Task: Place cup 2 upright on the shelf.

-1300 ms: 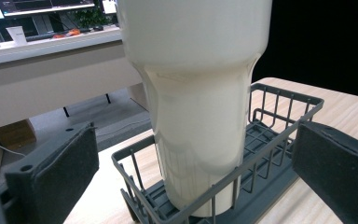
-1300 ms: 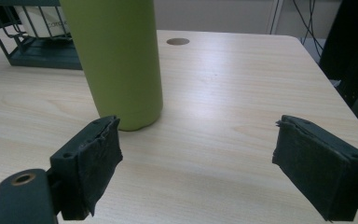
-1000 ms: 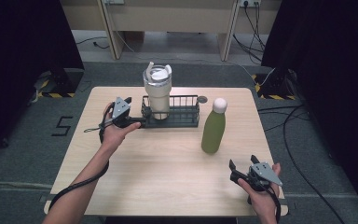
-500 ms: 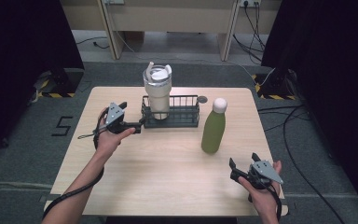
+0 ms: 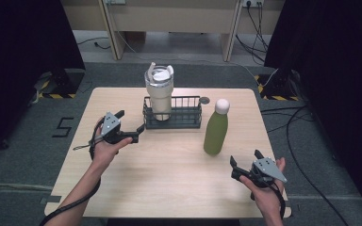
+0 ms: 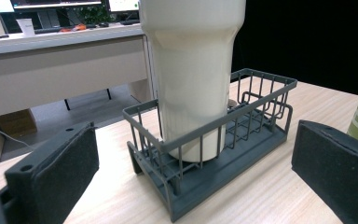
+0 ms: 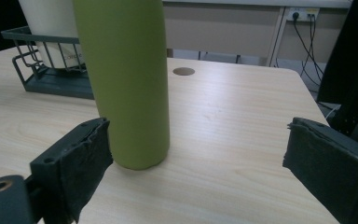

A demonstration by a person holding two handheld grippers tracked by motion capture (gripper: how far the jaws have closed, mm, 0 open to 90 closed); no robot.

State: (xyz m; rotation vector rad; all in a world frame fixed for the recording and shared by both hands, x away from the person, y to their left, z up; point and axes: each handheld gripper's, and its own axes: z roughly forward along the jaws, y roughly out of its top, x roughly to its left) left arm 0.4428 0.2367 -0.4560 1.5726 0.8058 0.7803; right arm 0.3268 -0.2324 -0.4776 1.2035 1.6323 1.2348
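Cream tumbler (image 5: pixel 160 94) stands upright in left end of dark wire rack (image 5: pixel 185 116), toward the far side of the wooden worktop (image 5: pixel 169 174). Green bottle (image 5: pixel 216 128) with white cap stands upright just right of the rack, apart from it. Small dark round spot (image 5: pixel 204 100) on the worktop behind the rack's right end, possibly a hole or a disc, too small to tell.

Left gripper (image 5: pixel 131 128) held just left of the rack, jaws spread wide, nothing between them; the left gripper view looks at the rack's near corner with the tumbler (image 6: pixel 193 70) straight ahead, pads clear of the wire. Whether a jaw tip touches the rack in the high view, cannot tell.

Right gripper (image 5: pixel 245 159) near front right corner, jaws spread and just been opening, empty. Bottle (image 7: pixel 128 79) stands ahead beside the left pad, not gripped.
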